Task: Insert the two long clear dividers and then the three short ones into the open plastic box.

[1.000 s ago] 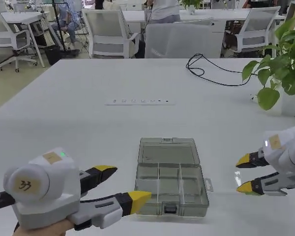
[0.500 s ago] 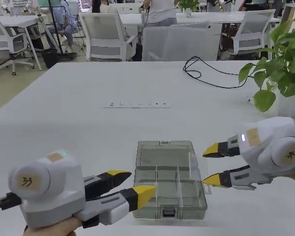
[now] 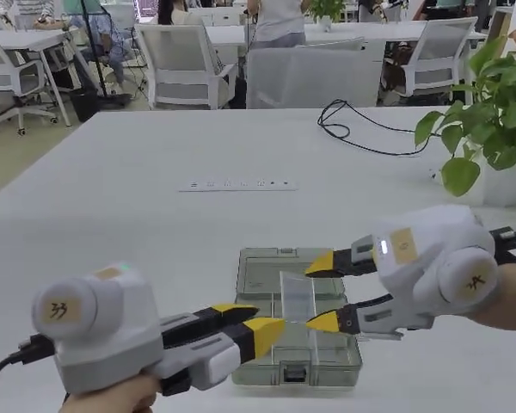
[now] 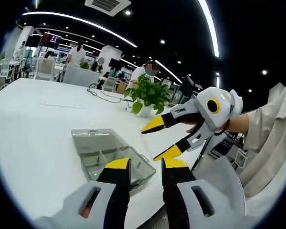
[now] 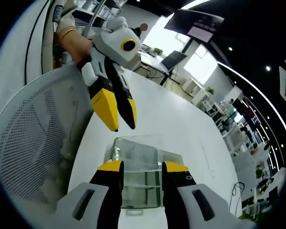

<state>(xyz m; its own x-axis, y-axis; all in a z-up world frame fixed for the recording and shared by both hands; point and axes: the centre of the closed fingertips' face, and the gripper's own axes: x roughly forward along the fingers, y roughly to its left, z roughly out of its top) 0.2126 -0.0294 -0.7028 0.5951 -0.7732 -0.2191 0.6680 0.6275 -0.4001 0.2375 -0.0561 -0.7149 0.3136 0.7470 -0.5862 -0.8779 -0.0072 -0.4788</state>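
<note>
Yellow-tipped left tongs (image 3: 251, 320) sit nearest me, over the front left edge of the plastic box (image 3: 260, 368). They are empty and narrowed to a slim gap, where a second ago they gaped wide. My right tongs (image 3: 322, 292), then well off to the right of the box, are now over its compartments, spread wide with a clear divider (image 3: 297, 297) upright between the tips. The box lies open on the white worktop (image 3: 155, 224). Beyond it are a black cable (image 3: 361, 129) and a potted plant (image 3: 490, 112).
</note>
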